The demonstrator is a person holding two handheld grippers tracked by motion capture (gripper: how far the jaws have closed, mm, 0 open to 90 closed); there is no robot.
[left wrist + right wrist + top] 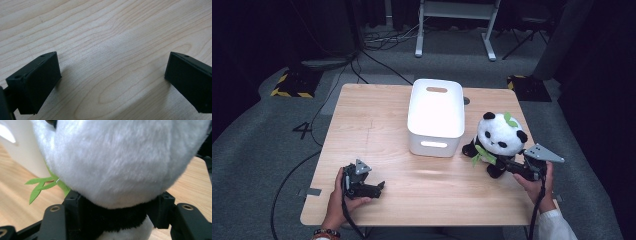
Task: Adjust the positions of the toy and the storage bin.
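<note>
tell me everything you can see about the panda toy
The panda toy is a plush with fluffy white fur, black ears, eye patches and limbs, and green felt leaves on its head and chest. It sits upright on the table, just right of the white bin. The right gripper is closed on its black neck band, fingers pressing in from both sides.

The panda is cut off by the right gripper view's edges, its face unseen.
</note>
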